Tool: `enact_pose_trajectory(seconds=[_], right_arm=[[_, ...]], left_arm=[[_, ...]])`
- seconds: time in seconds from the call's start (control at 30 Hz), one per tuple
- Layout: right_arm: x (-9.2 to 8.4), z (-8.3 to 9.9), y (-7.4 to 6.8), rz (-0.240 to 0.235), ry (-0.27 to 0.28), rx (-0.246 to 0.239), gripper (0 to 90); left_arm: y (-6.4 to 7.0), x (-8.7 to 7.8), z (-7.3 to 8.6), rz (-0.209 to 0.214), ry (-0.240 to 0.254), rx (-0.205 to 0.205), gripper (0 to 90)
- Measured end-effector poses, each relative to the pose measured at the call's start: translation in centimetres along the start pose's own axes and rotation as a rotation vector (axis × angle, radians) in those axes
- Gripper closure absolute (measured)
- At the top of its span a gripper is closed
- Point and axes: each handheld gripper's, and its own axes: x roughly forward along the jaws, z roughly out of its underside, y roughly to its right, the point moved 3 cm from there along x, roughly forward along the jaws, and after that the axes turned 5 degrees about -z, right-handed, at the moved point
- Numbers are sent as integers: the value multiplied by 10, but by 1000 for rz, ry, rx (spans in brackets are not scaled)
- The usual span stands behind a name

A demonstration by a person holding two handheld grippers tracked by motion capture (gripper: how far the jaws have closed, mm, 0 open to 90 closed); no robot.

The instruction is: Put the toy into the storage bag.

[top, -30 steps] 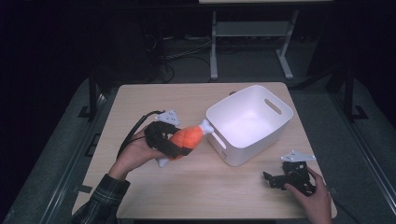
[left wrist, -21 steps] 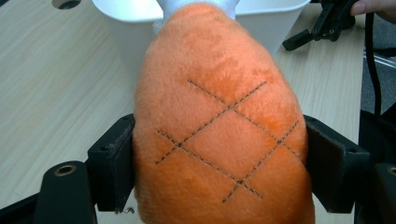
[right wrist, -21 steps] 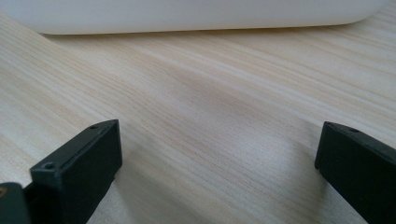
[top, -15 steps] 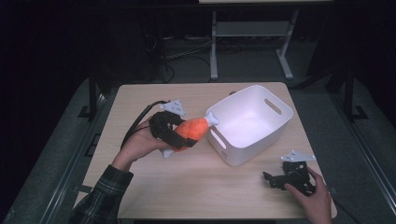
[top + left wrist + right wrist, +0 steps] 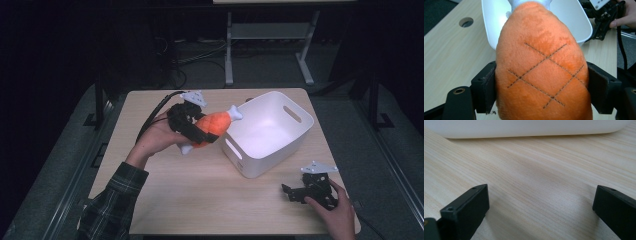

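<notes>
Left gripper (image 5: 202,131) raised off the surface in the left hand (image 5: 159,136), jaws spread wide yet pressed against both flanks of the plush drumstick (image 5: 541,67) — clamped, pointing up and to the right in the high view. Plaid-sleeved forearm angled in from bottom left. Right gripper (image 5: 292,192) low at bottom right, right hand (image 5: 334,210) wrapped behind it, jaws wide apart — nothing between them.
</notes>
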Motion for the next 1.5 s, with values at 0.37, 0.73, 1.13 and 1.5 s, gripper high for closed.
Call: enact_pose_trajectory(seconds=[0.37, 0.73, 1.13, 1.5], right_arm=[[0, 0, 0, 0, -1, 0, 2], [0, 0, 0, 0, 0, 1, 2], [0, 0, 0, 1, 0, 0, 2], [0, 0, 0, 1, 0, 1, 2]], left_arm=[[-11, 17, -22, 4, -5, 15, 214], [-20, 37, -42, -3, -7, 22, 214], [-28, 59, -66, -4, -11, 44, 214], [-31, 81, -82, -9, -6, 47, 214]])
